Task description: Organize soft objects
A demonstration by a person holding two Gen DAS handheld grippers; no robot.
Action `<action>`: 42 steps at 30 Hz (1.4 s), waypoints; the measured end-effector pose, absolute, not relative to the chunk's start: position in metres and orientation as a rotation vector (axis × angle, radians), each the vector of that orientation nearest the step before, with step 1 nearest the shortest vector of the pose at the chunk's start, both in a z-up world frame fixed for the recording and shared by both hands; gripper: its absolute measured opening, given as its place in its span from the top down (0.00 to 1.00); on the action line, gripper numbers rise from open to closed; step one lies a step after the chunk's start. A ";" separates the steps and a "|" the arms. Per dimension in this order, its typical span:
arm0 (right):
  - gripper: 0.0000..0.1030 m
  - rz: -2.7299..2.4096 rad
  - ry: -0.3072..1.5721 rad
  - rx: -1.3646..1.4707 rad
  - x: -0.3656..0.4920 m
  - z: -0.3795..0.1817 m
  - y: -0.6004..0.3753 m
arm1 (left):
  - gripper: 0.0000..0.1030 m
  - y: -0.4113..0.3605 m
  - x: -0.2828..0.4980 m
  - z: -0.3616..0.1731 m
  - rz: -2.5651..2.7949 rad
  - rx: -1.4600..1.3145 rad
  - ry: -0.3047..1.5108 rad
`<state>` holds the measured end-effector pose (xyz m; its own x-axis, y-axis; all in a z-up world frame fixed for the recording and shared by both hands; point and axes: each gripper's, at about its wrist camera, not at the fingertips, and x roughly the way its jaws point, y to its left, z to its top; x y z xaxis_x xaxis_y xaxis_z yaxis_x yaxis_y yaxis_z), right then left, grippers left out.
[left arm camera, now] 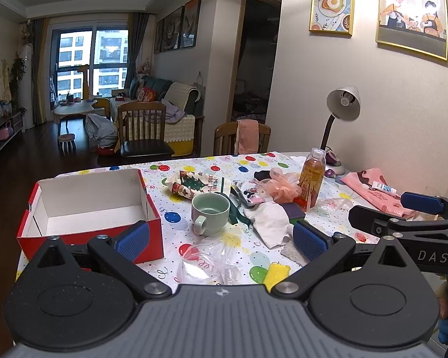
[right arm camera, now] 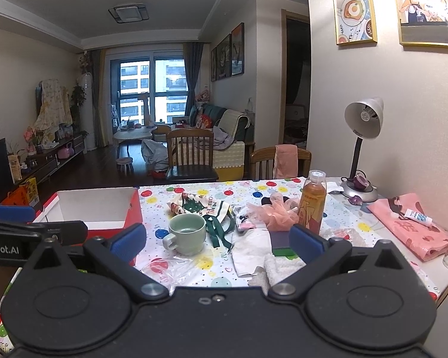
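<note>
Left claw: blue pads spread wide, nothing between them, held above the near edge of the worktop just in front of the mug.
Right claw: also spread wide and empty, hovering in front of the mug, alongside the left claw.
Mug: pale green, upright, handle turned toward the camera; the landmark for everything below.
Box: red outside, white inside, open and empty, just left of the mug.
Pouch: soft Christmas-print cloth with green ribbons, right behind the mug, ribbons trailing to its right.
Sock: white, crumpled, lying flat to the right of the mug.
Puff: peach mesh ball, right of and behind the mug, next to the bottle.
Bottle: amber drink, upright, well to the right of the mug.
Sponge: yellow, in front and to the right of the mug, at the near edge.
Bag: pink, flat, far right of the mug, a small tube lying on it.
Lamp: grey desk lamp, behind the bottle by the wall.
</note>
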<state>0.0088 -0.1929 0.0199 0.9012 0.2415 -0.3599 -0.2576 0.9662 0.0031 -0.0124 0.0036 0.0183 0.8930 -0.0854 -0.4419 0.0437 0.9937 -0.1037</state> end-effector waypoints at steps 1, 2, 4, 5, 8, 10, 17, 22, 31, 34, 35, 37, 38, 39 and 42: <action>0.01 0.255 0.366 -0.045 0.010 0.020 -0.193 | 0.00 0.003 -0.011 0.018 -0.070 -0.095 0.463; 0.01 0.253 0.366 -0.045 0.010 0.018 -0.193 | 0.00 0.004 -0.010 0.017 -0.074 -0.100 0.464; 0.01 0.249 0.368 -0.048 0.011 0.017 -0.193 | 0.00 0.004 -0.008 0.016 -0.092 -0.115 0.465; 0.01 0.247 0.369 -0.050 0.012 0.016 -0.193 | 0.00 0.004 -0.007 0.014 -0.099 -0.122 0.466; 0.01 0.237 0.378 -0.055 0.014 0.013 -0.195 | 0.00 0.001 0.000 0.011 -0.106 -0.124 0.481; 0.01 0.224 0.385 -0.053 0.019 0.011 -0.199 | 0.00 -0.003 0.006 0.009 -0.116 -0.126 0.489; 0.01 0.203 0.421 -0.058 0.037 0.001 -0.212 | 0.00 -0.012 0.033 -0.004 -0.135 -0.153 0.537; 0.00 0.201 0.480 -0.056 0.063 -0.015 -0.225 | 0.00 -0.018 0.059 -0.019 -0.122 -0.163 0.613; 0.01 0.178 0.600 -0.063 0.124 -0.057 -0.255 | 0.00 -0.024 0.112 -0.065 -0.039 -0.141 0.781; 0.01 0.186 0.634 -0.087 0.145 -0.071 -0.259 | 0.00 -0.026 0.130 -0.082 -0.001 -0.129 0.833; 0.02 0.192 0.643 -0.091 0.151 -0.075 -0.261 | 0.00 -0.026 0.135 -0.089 0.006 -0.127 0.847; 0.03 0.209 0.671 -0.104 0.164 -0.085 -0.262 | 0.00 -0.028 0.145 -0.101 0.028 -0.122 0.890; 0.04 0.219 0.688 -0.112 0.169 -0.090 -0.261 | 0.00 -0.029 0.149 -0.107 0.035 -0.124 0.908; 0.04 0.233 0.705 -0.121 0.174 -0.095 -0.261 | 0.00 -0.030 0.153 -0.112 0.042 -0.124 0.922; 0.06 0.266 0.747 -0.154 0.188 -0.110 -0.257 | 0.00 -0.034 0.164 -0.128 0.069 -0.120 0.959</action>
